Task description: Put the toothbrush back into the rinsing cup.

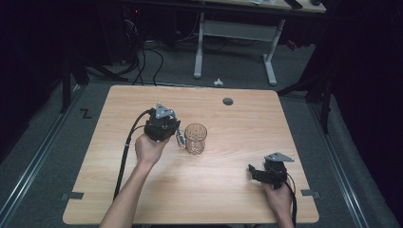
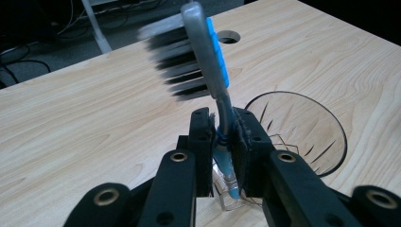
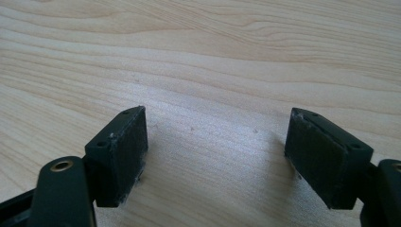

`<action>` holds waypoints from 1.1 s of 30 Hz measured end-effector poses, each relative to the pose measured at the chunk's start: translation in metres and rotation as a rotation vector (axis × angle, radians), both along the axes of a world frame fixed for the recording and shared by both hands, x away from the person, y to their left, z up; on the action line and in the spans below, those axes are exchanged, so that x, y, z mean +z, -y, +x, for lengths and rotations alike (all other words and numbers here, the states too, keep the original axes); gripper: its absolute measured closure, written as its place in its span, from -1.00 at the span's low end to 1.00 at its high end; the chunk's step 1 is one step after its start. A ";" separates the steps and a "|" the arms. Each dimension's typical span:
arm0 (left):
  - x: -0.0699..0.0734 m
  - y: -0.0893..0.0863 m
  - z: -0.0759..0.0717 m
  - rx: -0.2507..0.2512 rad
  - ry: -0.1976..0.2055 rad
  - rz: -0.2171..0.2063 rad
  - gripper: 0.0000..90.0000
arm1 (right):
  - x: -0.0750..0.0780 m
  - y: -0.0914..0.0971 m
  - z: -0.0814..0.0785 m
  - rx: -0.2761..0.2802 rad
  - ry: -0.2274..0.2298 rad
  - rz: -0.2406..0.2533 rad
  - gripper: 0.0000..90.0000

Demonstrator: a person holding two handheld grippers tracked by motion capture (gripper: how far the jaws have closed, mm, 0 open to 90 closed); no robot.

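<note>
Toothbrush (image 2: 215, 71): clamped by its handle between the left gripper's (image 1: 177, 135) jaws; long axis roughly upright, black bristle head on top, blue handle tip pointing down.
Glass mug (image 1: 195, 138): clear, upright, mid-table, just right of the left gripper; its open rim lies right of and below the brush tip.
Coming move, judged: shift the brush right over the rim, then lower it.
Right gripper (image 1: 257, 172): jaws wide apart, holding nothing, near right of the table (image 1: 237, 123), well apart from the mug.
</note>
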State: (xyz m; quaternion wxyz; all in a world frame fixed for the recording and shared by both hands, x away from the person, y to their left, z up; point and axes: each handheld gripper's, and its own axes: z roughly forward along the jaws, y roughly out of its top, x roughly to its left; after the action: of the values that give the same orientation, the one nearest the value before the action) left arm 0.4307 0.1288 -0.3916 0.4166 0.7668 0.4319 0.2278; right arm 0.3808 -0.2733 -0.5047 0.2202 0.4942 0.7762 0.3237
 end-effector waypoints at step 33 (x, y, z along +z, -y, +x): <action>-0.013 0.011 -0.001 -0.005 0.002 0.063 0.75 | 0.000 0.000 0.000 0.000 0.000 0.000 -0.51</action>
State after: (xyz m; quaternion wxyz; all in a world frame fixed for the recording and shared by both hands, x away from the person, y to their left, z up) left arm 0.4293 0.1181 -0.4047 0.3934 0.7804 0.4222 0.2408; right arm 0.3808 -0.2733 -0.5048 0.2202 0.4943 0.7762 0.3237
